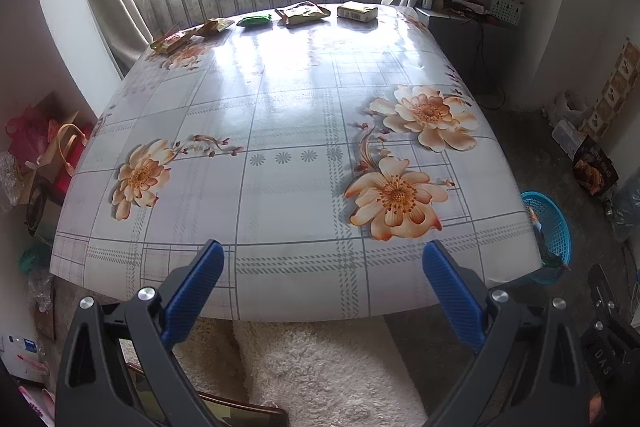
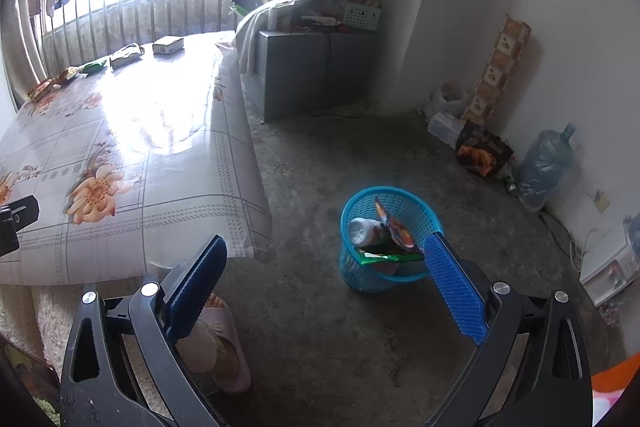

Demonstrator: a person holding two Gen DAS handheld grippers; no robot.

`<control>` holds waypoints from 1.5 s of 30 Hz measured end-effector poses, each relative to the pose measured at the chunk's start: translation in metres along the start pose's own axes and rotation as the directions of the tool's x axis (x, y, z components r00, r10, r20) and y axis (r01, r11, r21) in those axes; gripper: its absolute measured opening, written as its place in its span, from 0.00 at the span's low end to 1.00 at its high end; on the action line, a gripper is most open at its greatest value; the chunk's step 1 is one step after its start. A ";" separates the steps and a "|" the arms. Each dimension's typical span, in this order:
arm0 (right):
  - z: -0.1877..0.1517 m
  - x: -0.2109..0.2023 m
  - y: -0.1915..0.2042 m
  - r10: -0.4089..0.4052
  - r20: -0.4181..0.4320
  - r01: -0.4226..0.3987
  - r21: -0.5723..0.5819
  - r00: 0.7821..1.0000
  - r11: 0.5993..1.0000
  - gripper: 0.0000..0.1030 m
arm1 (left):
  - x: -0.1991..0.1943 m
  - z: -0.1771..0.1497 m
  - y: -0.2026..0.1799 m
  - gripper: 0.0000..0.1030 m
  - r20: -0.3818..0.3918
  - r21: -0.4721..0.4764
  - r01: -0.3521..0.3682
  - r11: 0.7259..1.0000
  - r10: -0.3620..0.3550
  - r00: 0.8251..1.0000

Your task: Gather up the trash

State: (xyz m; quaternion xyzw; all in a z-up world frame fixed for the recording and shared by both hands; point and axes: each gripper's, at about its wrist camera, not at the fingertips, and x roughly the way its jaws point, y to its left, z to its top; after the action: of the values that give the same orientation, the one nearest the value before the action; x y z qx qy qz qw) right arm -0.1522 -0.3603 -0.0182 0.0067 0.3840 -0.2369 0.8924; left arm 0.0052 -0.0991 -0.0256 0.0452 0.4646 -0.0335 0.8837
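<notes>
Blue mesh plastic forms the waste basket (image 2: 390,269), which stands on the bare concrete floor (image 2: 320,327) off the table's near right corner. It already holds a pale bottle (image 2: 362,229), a green wrapper (image 2: 380,258) and an orange packet (image 2: 396,227). The right gripper (image 2: 326,267) hangs above the floor with its jaws spread wide and empty; its right finger overlaps the basket's rim in the picture, though I cannot tell whether they touch. A foot in a pink slipper (image 2: 226,343) shows below its left finger.

The left gripper (image 1: 324,269) is also spread wide, holding nothing, poised at the near edge of the flowered tablecloth (image 1: 280,131). The remaining trash lies in a row along the far edge, well apart from it: a crumpled yellow-red wrapper (image 1: 172,41), a small brown packet (image 1: 216,26), a green packet (image 1: 254,20), a flat tan packet (image 1: 304,13) and a pale box (image 1: 357,11).
</notes>
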 end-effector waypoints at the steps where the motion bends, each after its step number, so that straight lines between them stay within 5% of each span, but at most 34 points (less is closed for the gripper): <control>1: 0.000 0.000 0.000 0.002 0.000 -0.002 -0.001 1.000 1.000 0.92 | 0.000 0.000 -0.001 0.95 0.000 0.005 0.000 1.000 0.000 1.000; 45: 0.004 0.000 0.005 0.019 0.007 -0.019 -0.045 1.000 0.999 0.92 | 0.001 -0.003 -0.003 0.95 -0.020 0.023 -0.003 1.000 0.004 1.000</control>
State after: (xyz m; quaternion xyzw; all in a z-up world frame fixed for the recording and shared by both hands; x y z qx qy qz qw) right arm -0.1474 -0.3562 -0.0162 -0.0106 0.3859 -0.2197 0.8959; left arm 0.0029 -0.1017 -0.0285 0.0565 0.4730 -0.0369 0.8784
